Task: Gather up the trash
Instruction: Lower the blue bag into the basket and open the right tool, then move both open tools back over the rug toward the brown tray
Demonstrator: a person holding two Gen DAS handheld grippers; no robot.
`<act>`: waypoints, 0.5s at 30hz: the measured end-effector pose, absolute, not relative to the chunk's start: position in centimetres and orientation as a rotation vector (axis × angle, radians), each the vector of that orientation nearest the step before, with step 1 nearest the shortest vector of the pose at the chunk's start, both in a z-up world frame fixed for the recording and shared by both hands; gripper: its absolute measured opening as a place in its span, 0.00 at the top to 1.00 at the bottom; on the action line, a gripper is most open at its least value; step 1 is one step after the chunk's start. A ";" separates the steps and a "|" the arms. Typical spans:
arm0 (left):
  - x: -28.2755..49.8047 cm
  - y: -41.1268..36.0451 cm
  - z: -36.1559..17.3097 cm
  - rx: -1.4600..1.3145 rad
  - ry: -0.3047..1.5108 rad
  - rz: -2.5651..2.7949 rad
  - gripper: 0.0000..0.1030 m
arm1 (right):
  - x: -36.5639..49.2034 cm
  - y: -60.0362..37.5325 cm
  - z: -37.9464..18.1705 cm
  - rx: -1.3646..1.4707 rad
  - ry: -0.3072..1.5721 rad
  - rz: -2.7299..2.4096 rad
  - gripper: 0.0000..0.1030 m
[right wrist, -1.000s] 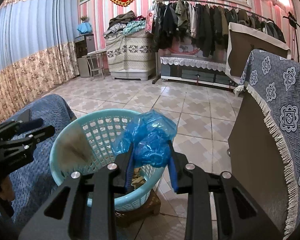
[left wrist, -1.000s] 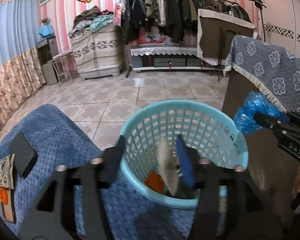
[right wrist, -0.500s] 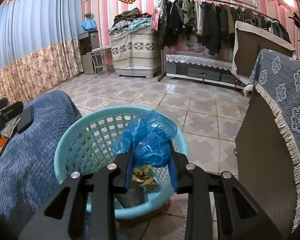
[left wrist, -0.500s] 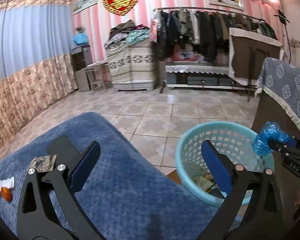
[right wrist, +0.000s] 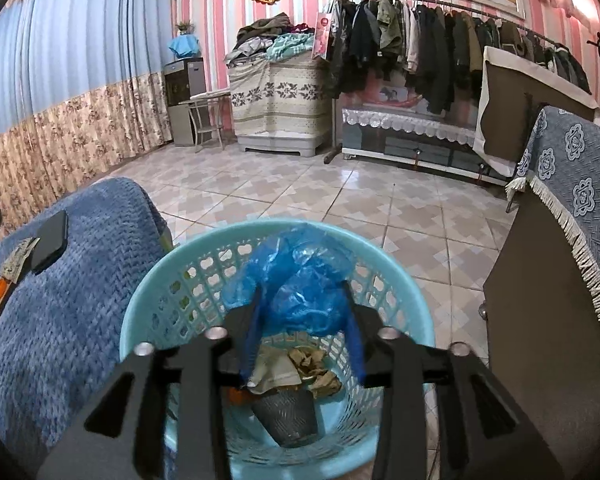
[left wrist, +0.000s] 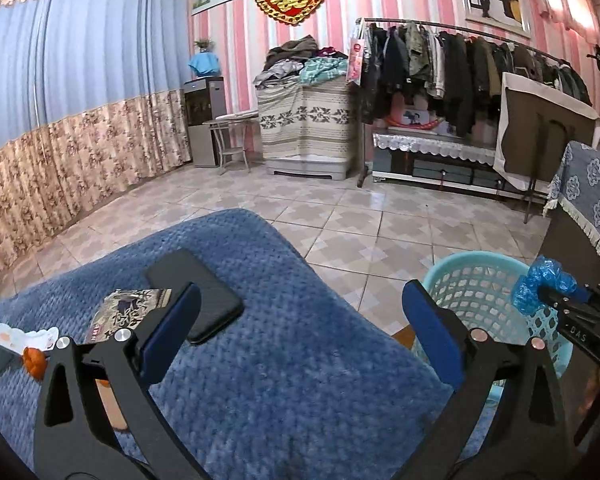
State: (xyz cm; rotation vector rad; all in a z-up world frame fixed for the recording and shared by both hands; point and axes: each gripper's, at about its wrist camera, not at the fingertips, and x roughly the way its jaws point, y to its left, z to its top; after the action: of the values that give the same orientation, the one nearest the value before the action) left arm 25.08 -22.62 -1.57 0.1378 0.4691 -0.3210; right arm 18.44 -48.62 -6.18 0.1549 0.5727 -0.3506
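While the right tool [right wrist: 302,312] hangs above the turquoise plastic basket [right wrist: 156,292], its jaws are opening, and the crumpled blue plastic bag [right wrist: 300,280] sits between the blue pads, which touch it on both sides. The bag is directly over the basket's mouth, above brown crumpled paper [right wrist: 312,368] and a dark ribbed cup [right wrist: 288,412] lying at the bottom. From the left wrist view the same bag [left wrist: 540,284] shows at the tip of the right tool [left wrist: 548,294], over the far rim of the basket [left wrist: 460,276].

The left tool [left wrist: 300,336] stands at its widest with nothing between its pads, above a blue knitted blanket [left wrist: 292,380] just beside the basket. On the blanket lie a black phone [left wrist: 196,292], a patterned wrapper [left wrist: 128,310] partly under it, a small orange piece [left wrist: 34,360] and a white scrap [left wrist: 20,336] near the left edge. The basket stands on a tiled floor [left wrist: 340,216], with a cloth-draped cabinet [right wrist: 572,240] to its right.
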 end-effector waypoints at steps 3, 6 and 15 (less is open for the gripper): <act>25.1 -21.9 -1.5 0.132 0.470 -0.311 0.05 | 18.5 -48.4 -5.8 0.142 0.559 -0.362 0.32; 25.1 -21.3 -1.5 0.129 0.471 -0.300 0.05 | 18.4 -47.9 -5.6 0.131 0.555 -0.354 0.26; 24.6 -19.4 -1.0 0.107 0.461 -0.272 0.05 | 18.1 -47.0 -4.7 0.095 0.549 -0.353 0.07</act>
State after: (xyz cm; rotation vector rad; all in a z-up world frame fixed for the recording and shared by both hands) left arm 24.59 -19.36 -0.99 0.1068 0.4615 -0.2719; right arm 18.06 -47.02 -4.68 0.0949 0.5487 -0.3527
